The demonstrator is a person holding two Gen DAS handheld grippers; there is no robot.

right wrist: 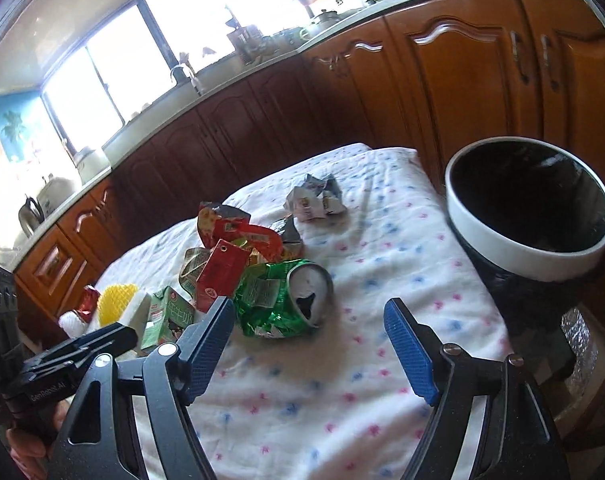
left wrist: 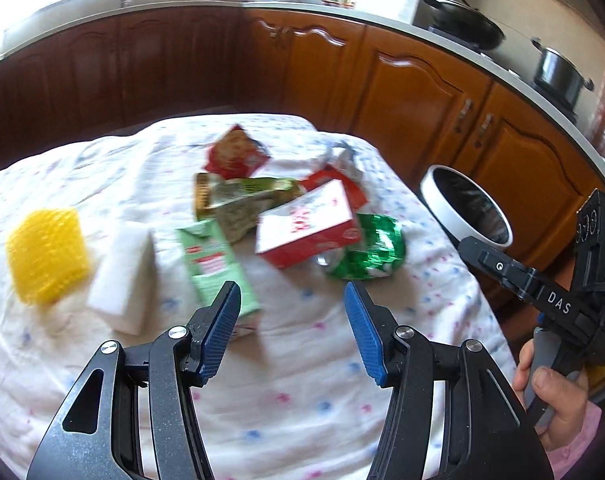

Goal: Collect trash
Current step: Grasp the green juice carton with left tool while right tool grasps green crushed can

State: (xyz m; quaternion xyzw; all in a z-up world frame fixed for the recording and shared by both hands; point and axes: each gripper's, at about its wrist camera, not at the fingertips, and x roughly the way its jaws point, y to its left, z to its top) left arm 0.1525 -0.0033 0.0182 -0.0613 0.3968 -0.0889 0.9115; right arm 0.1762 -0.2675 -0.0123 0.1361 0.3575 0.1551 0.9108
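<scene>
table (right wrist: 382,280), spotted cloth | crushed can (right wrist: 286,300), cartons, wrappers, maybe sponges

The left black two-finger gripper with blue ribbed pads (left wrist: 292,332) points forward and down, its jaws parted with nothing between them. At about four o'clock from it in the left wrist view, a bare hand with a pink sleeve cuff (left wrist: 554,404) clasps the grey handle of the right black two-finger gripper with blue ribbed pads (right wrist: 310,344), whose jaws stand wider apart, likewise gripping nothing.
</scene>
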